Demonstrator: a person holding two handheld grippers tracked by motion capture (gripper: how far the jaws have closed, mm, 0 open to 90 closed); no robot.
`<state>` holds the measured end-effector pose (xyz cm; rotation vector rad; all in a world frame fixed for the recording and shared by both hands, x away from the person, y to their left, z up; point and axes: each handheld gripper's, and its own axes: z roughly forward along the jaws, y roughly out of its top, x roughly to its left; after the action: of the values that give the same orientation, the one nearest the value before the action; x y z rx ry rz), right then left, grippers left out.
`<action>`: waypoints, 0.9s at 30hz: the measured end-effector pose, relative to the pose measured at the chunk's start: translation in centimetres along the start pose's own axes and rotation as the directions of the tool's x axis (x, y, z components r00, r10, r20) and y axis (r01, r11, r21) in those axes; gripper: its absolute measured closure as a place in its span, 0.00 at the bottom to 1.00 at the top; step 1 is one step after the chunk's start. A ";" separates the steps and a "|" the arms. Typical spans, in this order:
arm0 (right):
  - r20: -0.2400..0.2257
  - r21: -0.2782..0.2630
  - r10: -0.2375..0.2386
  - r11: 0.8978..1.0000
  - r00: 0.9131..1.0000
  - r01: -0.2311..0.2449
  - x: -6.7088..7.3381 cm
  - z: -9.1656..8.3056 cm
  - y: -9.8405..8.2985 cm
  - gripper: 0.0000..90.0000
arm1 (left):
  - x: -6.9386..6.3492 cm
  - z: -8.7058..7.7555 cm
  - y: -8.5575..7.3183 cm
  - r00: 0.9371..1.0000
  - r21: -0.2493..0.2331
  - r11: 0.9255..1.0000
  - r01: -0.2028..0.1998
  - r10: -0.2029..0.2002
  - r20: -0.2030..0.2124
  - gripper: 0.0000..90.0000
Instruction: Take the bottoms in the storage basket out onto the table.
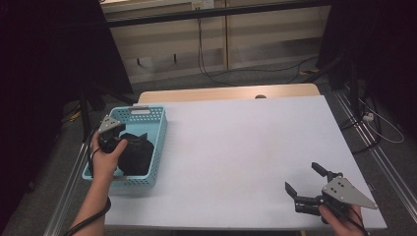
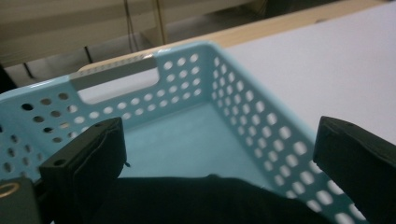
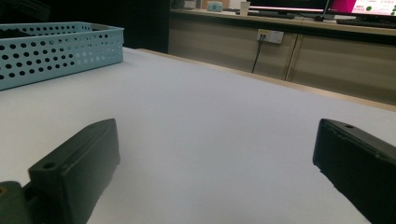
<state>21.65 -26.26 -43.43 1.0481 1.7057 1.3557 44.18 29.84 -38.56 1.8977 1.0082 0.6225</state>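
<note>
A light blue perforated basket (image 1: 141,113) stands at the table's left edge with a black cloth (image 1: 137,156) bunched in its near half. My left gripper (image 1: 123,141) hovers over the basket's left side, and its dark jaws are hard to make out against the cloth. In the left gripper view the left gripper (image 2: 219,135) is open, its jaws wide apart just above the black cloth (image 2: 201,200), and the basket's (image 2: 187,79) far half is bare. My right gripper (image 1: 305,179) is open near the front right corner, low over the white tabletop with nothing between its jaws.
The white tabletop (image 1: 236,147) spreads between the basket and the right gripper. A wooden strip (image 1: 221,92) runs along its far edge with a small dark spot (image 1: 260,96) on it. In the right gripper view the basket (image 3: 56,53) stands far left. Cables lie on the floor behind.
</note>
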 end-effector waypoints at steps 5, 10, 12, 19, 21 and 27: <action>-0.004 0.003 -0.002 1.000 1.000 0.002 0.0 0.1 0.0 0.00 | 0.7 1.1 -1.1 1.000 0.064 0.998 0.019 -0.018 -0.014 0.03; -0.009 0.006 -0.005 1.000 1.000 0.005 0.1 0.1 -0.1 0.00 | 0.7 2.3 -2.3 0.999 0.149 0.988 0.033 -0.030 -0.022 0.03; -0.008 0.008 -0.004 1.000 1.000 0.004 0.1 0.1 -0.1 0.00 | 0.7 2.7 -2.6 0.999 0.190 0.981 0.037 -0.034 -0.020 0.03; -0.014 0.010 -0.005 1.000 1.000 0.006 0.1 0.0 -0.1 0.00 | 1.0 3.7 -3.3 0.995 0.300 0.949 0.101 -0.095 -0.036 0.03; -0.018 0.007 -0.007 1.000 1.000 0.007 0.1 0.0 -0.1 0.00 | 1.0 3.9 -3.4 0.993 0.326 0.938 0.115 -0.107 -0.041 0.03; -0.021 0.005 -0.008 1.000 1.000 0.008 0.1 -0.2 -0.1 0.00 | 0.7 4.9 -4.0 0.993 0.384 0.917 0.105 -0.074 -0.093 0.00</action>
<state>21.44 -26.25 -43.53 1.0327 1.7270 1.3627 46.57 29.35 -44.44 2.1670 1.3399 0.4671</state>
